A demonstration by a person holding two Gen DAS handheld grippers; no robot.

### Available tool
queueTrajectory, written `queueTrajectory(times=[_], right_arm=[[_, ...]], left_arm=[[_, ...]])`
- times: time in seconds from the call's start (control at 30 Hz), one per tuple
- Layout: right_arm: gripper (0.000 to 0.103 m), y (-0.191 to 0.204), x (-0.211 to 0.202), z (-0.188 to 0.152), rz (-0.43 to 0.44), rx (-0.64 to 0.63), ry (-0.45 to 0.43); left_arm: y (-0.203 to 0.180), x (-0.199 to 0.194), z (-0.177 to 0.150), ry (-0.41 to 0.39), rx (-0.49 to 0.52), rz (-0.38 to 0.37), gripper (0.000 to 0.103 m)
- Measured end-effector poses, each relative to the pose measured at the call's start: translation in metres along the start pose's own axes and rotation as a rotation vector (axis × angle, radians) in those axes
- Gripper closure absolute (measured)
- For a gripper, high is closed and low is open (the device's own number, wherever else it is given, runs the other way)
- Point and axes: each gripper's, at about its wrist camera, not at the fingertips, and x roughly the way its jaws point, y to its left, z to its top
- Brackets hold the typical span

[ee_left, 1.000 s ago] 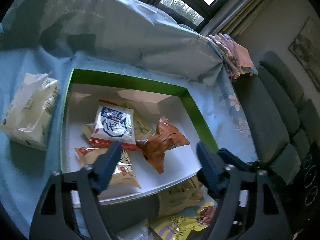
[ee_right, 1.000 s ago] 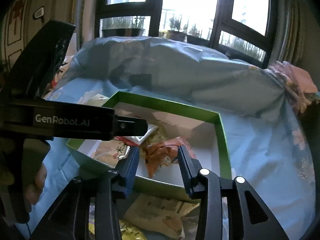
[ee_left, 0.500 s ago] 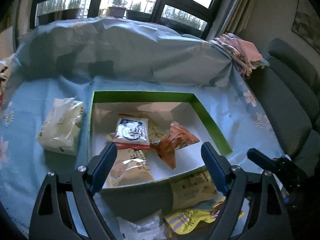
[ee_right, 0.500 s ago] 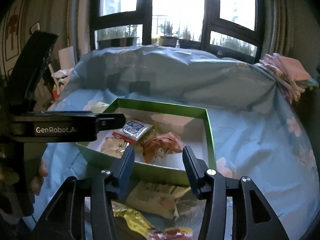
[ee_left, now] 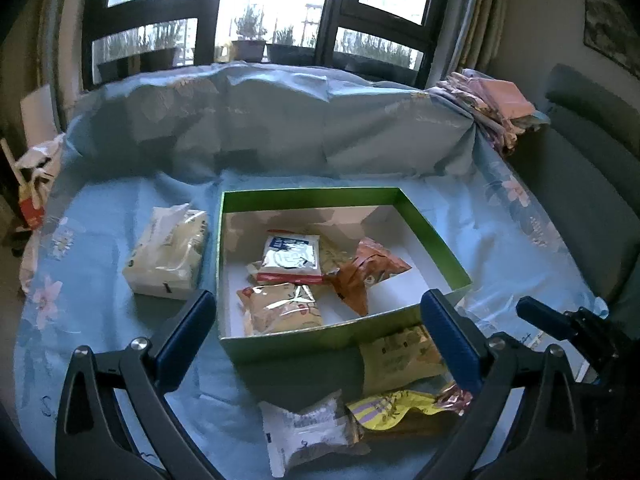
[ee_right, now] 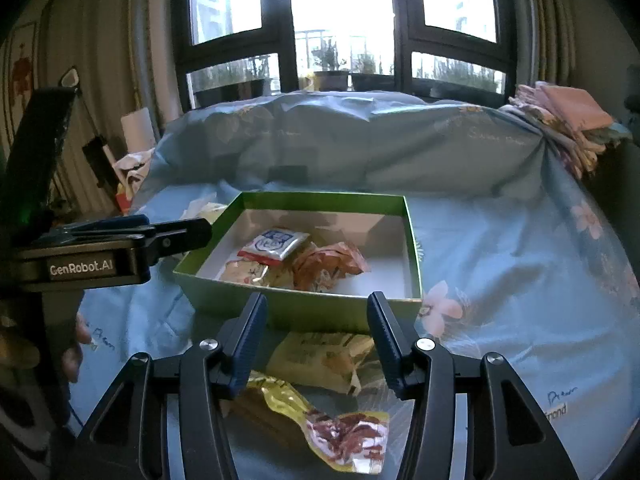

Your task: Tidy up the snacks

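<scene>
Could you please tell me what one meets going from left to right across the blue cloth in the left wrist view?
Tissue pack → green box → dark sofa.

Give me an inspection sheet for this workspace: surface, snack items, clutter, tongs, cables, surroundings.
Surface: blue floral cloth, wrinkled.
Job's things: green box holds several snack packets; tan packet, yellow packet and white packet lie outside, in front of it.
Clutter: tissue pack left of the box.
Tongs: left tongs opening, nothing between them; right tongs open, empty, above the tan packet.
Cables: nothing seen.
Surroundings: window with potted plants, folded fabrics, grey sofa.
</scene>
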Motion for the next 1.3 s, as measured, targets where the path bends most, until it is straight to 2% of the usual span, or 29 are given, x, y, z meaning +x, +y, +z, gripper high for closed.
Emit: queueTrajectory(times=[0.23, 0.53, 0.63, 0.7, 0.93, 1.13, 1.3], right_arm=[[0.05, -0.002, -0.012, -0.005, 0.014, 0.006, -0.009], [0.05, -0.022, -0.021, -0.033, 0.016, 0.052, 0.039], [0.048, -0.032, -0.023, -0.046, 0.026, 0.068, 0.054], [0.039, -0.038, -0.025, -0.053, 0.036, 0.079, 0.055], [0.038, -0.046, -0.027, -0.078, 0.114, 0.08, 0.094], [0.038, -0.052, -0.025, -0.096, 0.11, 0.062, 0.129], [0.038, -0.061, -0.013, -0.104, 0.129, 0.088, 0.169]], left_arm=[[-0.006, -0.014, -0.012, -0.028, 0.019, 0.066, 0.0], [0.002, -0.014, -0.043, 0.039, 0.019, 0.114, 0.0], [0.005, -0.018, -0.056, 0.048, 0.014, 0.095, 0.0], [0.004, -0.023, -0.066, 0.044, 0.016, 0.064, 0.0], [-0.011, -0.029, -0.092, 0.042, 0.095, 0.013, 0.0], [-0.03, -0.012, -0.106, 0.094, 0.19, 0.006, 0.0], [-0.036, 0.005, -0.11, 0.138, 0.21, -0.029, 0.001]])
